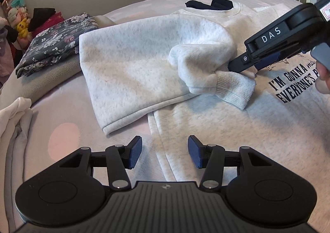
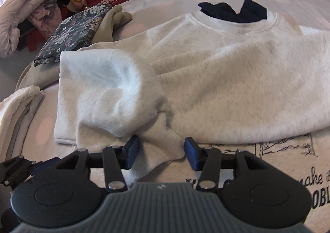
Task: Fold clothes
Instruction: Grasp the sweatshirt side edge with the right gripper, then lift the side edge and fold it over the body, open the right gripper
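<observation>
A light grey sweatshirt [image 1: 134, 63] with dark printed lettering [image 1: 292, 84] lies on the bed. Its left sleeve is folded across the body, the ribbed cuff [image 1: 235, 90] bunched. My right gripper [image 2: 161, 153] is open, its blue pads either side of the cuff [image 2: 156, 150], not closed on it. It also shows in the left wrist view [image 1: 245, 65] at the cuff. My left gripper [image 1: 165, 152] is open and empty, low over the sweatshirt's side seam [image 1: 163, 146]. The sweatshirt's collar [image 2: 237, 24] lies at the far side.
A folded dark floral garment [image 1: 53, 45] on a beige one lies at the far left. A white folded garment [image 1: 14, 117] sits at the left edge. A dark item [image 2: 233, 11] lies beyond the collar. Plush toys [image 1: 18, 20] and clutter stand by the wall.
</observation>
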### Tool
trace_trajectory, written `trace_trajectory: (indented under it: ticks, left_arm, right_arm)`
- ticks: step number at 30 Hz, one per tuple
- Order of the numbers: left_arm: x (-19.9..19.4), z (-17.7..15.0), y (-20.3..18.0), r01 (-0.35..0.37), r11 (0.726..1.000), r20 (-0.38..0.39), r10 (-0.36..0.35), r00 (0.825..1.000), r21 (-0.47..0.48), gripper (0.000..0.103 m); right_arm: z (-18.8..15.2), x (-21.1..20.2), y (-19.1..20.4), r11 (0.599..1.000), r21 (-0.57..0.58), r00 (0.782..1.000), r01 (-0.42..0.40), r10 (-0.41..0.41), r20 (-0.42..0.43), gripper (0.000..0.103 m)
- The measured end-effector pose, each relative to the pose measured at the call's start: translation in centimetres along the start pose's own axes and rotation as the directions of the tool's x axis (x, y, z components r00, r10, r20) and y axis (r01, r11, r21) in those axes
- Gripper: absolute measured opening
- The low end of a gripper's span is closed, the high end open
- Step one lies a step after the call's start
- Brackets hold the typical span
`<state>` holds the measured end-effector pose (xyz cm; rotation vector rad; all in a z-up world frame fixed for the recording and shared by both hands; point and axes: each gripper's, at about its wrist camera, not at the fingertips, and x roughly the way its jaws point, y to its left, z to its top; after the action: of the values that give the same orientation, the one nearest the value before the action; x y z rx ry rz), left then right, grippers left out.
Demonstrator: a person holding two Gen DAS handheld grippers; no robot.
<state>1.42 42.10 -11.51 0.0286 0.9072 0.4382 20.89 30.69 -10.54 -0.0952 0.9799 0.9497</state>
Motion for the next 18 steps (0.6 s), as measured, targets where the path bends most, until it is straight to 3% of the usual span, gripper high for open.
trace_trajectory:
  ticks: [2,4,11,18]
  left_arm:
    - [0.3,0.1,0.1,0.005,1.000,0.003,-0.005,1.000,-0.004,0.047]
    - [0.5,0.2,0.3,0.008,1.000,0.010,-0.008,1.000,-0.013,0.048]
    - [0.8,0.7,0.3,-0.014,1.000,0.027,0.014,1.000,-0.011,0.049]
    - [1.0,1.2,0.0,-0.033,0.999,0.026,0.033,0.999,-0.008,0.049]
  right_arm:
    - [-0.2,-0.4,0.1,1.000,0.001,1.000,0.006,-0.006,0.025,0.040]
    - [-0.3,-1.1,0.3,1.000,-0.005,0.999,0.013,-0.012,0.047,0.017]
    - [2.2,-6.1,1.4,0.998,-0.064,0.996,-0.010,0.016,0.084,0.011]
    - [9.9,-12.6,4.9,0.970,-0.241,0.981,-0.023,0.068,0.180,0.007]
